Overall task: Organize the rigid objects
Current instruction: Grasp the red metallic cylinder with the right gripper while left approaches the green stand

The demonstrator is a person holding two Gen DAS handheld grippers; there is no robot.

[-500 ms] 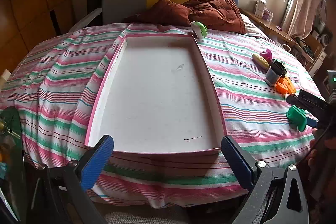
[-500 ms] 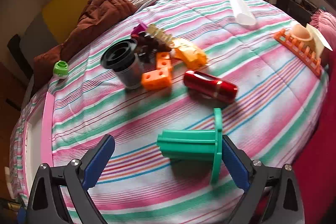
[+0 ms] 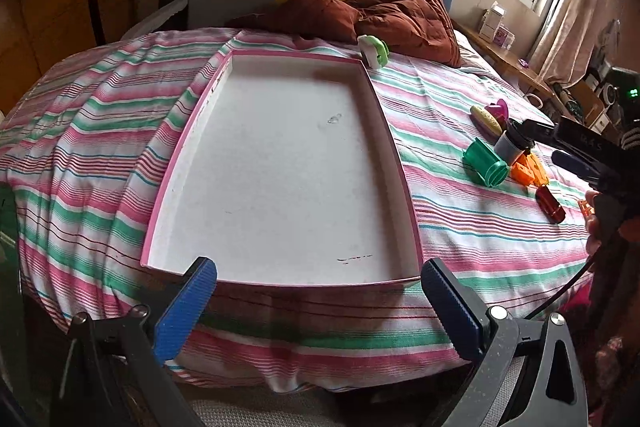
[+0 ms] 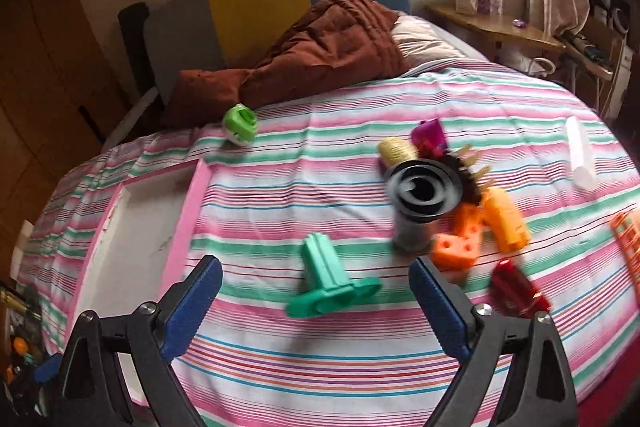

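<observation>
Nothing is sorted yet: the pink-rimmed tray (image 3: 394,163) lies empty on the bed, the green spool (image 4: 326,277) and other toys beside it, while both left tongs (image 3: 318,301) and right tongs (image 4: 316,297) gape empty.

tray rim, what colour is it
Pink, with a white inside; the tray shows best in the left wrist view.

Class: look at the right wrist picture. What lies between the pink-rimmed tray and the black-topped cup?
In the right wrist view, only the teal flanged piece lies on the striped sheet between the tray and the cup.
</observation>
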